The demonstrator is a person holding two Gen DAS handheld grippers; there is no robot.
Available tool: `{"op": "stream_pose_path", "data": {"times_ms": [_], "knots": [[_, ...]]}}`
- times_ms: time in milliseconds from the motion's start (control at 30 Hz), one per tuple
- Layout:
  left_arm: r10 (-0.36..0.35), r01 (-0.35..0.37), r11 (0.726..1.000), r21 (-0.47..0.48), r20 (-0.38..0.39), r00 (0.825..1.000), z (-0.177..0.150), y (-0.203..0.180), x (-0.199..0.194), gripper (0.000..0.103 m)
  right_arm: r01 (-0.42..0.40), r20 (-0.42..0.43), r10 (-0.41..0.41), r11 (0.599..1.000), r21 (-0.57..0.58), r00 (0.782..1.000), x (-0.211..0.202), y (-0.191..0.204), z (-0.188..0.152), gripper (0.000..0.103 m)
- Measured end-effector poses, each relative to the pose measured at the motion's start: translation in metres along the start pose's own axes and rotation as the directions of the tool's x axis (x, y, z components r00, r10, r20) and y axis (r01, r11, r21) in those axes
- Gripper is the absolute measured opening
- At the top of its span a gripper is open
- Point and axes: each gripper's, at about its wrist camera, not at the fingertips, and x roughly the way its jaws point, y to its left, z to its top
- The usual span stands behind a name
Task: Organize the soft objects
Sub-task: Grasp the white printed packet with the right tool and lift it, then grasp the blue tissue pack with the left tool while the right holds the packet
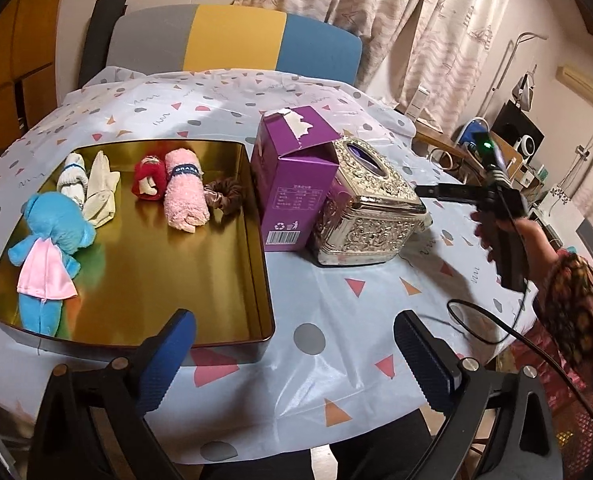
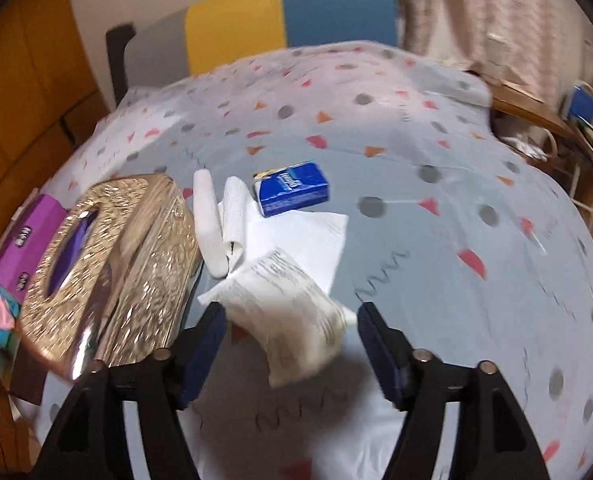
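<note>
We hold the right gripper (image 2: 290, 354) with its jaws spread wide; a crumpled white cloth with printed lines (image 2: 292, 316) sits between the blue pads, and motion blur leaves us unable to tell whether either pad touches it. It lies on the tablecloth (image 2: 456, 208), its long axis running from about ten o'clock to five o'clock in the right wrist view. At twelve o'clock from that cloth lie one flat white sheet (image 2: 316, 236), two white rolled pieces (image 2: 208, 224) standing roughly twelve to six, and one blue packet (image 2: 292, 192). At nine o'clock is one ornate silver tissue box (image 2: 112, 264), with one purple carton (image 2: 24, 236) beyond it.

Our left gripper (image 1: 296, 356) is released too, jaws wide over bare tablecloth with nothing between them. At ten o'clock from it sits one gold tin tray (image 1: 156, 272). We count six soft things inside: one blue plush bear (image 1: 48, 240) with a pink cloth, long axis twelve to six, head at twelve; one white rolled sock (image 1: 72, 180); one cream folded cloth (image 1: 100, 192); one red rolled towel (image 1: 148, 180); one pink rolled towel (image 1: 184, 192), axis twelve to six; one brown scrunchie (image 1: 224, 196). At three o'clock in the left wrist view, a hand (image 1: 504, 236) in a patterned sleeve grips the other tool's handle.
</note>
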Motion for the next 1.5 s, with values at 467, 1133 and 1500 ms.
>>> {"op": "stream_pose_path", "data": {"times_ms": [467,1133,1500], "knots": [[0.023,-0.023,1.0,0.005,-0.012,1.0,0.004,-0.005,0.007,0.1,0.002,-0.155,-0.038,0.974,-0.226,0.987,0.066,0.021,-0.001,0.074],[-0.027,0.03,0.995,0.096,-0.034,0.999,0.003,-0.053,0.012,0.1,0.235,0.071,-0.26,0.939,0.251,0.963,-0.02,-0.06,-0.106,0.059],[-0.083,0.083,0.976,0.202,-0.01,0.997,0.057,-0.12,0.021,0.1,0.222,0.114,-0.256,0.942,0.25,0.96,-0.013,-0.059,-0.109,0.06]]}}
